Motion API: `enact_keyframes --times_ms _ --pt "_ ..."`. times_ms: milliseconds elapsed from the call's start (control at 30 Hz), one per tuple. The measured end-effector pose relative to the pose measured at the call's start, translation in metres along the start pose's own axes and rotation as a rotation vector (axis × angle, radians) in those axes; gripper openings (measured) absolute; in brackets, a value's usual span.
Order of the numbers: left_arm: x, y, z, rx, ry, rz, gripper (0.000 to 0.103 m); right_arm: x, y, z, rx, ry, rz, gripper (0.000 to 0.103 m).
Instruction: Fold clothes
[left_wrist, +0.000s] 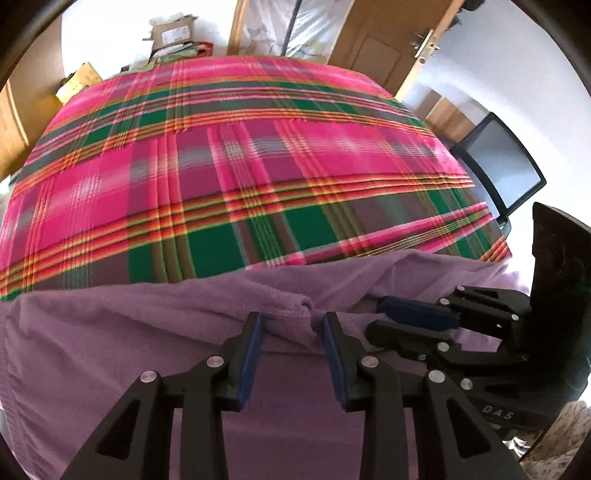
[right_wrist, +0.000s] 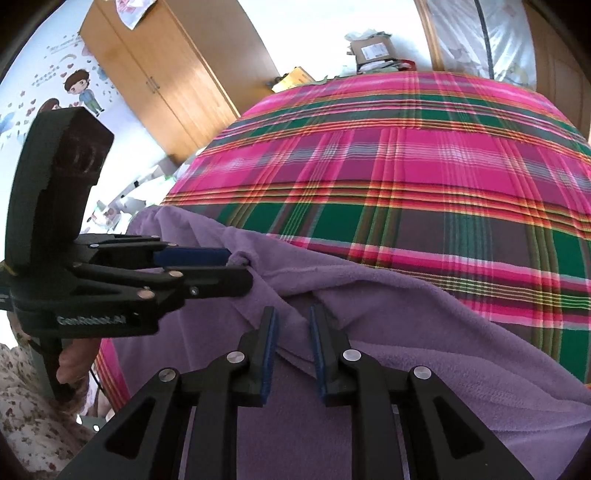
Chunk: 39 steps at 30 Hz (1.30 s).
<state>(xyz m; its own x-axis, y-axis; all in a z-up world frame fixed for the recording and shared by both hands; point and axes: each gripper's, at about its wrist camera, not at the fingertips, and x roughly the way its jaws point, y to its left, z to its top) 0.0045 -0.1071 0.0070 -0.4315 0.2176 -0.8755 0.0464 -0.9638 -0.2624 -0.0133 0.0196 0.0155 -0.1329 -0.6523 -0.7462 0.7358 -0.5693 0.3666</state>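
Note:
A purple towel-like cloth (left_wrist: 110, 332) lies rumpled across the near edge of a bed covered by a pink and green plaid spread (left_wrist: 258, 147). My left gripper (left_wrist: 291, 321) has a bunched fold of the cloth between its blue pads. In the right wrist view the left gripper (right_wrist: 236, 269) comes in from the left, pinching the cloth's (right_wrist: 443, 332) raised edge. My right gripper (right_wrist: 291, 314) holds another fold close beside it. The left wrist view shows the right gripper (left_wrist: 376, 317) side-on, nipped on the cloth. Both grippers sit close together, a little above the bed.
The plaid spread (right_wrist: 406, 166) stretches bare beyond the cloth. A wooden wardrobe (right_wrist: 177, 74) stands far left, a door (left_wrist: 388, 44) far right, and a black-framed screen (left_wrist: 506, 166) beside the bed. Cardboard boxes (left_wrist: 173, 33) sit behind the bed. A floral sleeve (right_wrist: 29, 424) shows low left.

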Motion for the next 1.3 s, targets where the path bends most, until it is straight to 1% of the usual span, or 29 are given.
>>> enact_keyframes --times_ms 100,200,367,500,600,633,700,900,1067,1167,1233,1300 --pt "-0.002 0.006 -0.001 -0.032 -0.006 -0.026 0.017 0.0 0.0 0.0 -0.006 -0.001 -0.003 0.02" --pt "-0.007 0.01 -0.003 -0.06 -0.03 -0.053 0.012 0.0 0.001 0.0 -0.015 -0.001 -0.006 0.02" --pt "-0.015 0.015 -0.006 -0.104 -0.078 -0.096 0.009 -0.001 0.003 0.003 -0.038 -0.005 -0.02 0.021" --pt "-0.022 0.02 -0.007 -0.137 -0.12 -0.136 0.009 -0.009 0.01 0.009 -0.092 -0.053 -0.052 0.022" --pt "-0.029 0.023 -0.006 -0.161 -0.16 -0.173 0.009 -0.007 0.019 0.016 -0.18 -0.067 -0.113 0.023" --pt "-0.03 0.024 -0.006 -0.168 -0.169 -0.183 0.009 -0.005 0.023 0.018 -0.229 -0.071 -0.159 0.024" --pt "-0.03 0.027 -0.005 -0.18 -0.177 -0.194 0.009 -0.006 0.028 0.022 -0.297 -0.098 -0.223 0.024" --pt "-0.026 0.03 -0.001 -0.204 -0.173 -0.215 0.009 0.005 0.027 0.024 -0.425 -0.048 -0.242 0.024" --pt "-0.023 0.032 0.0 -0.218 -0.169 -0.239 0.009 0.007 0.03 0.019 -0.472 -0.015 -0.191 0.024" --pt "-0.024 0.033 -0.002 -0.222 -0.173 -0.248 0.009 0.016 0.032 0.015 -0.508 0.01 -0.23 0.024" --pt "-0.027 0.037 -0.003 -0.24 -0.186 -0.259 0.009 0.02 0.033 0.015 -0.514 0.005 -0.254 0.024" --pt "-0.033 0.044 -0.004 -0.262 -0.217 -0.24 0.003 0.021 0.034 0.015 -0.52 0.002 -0.262 0.024"
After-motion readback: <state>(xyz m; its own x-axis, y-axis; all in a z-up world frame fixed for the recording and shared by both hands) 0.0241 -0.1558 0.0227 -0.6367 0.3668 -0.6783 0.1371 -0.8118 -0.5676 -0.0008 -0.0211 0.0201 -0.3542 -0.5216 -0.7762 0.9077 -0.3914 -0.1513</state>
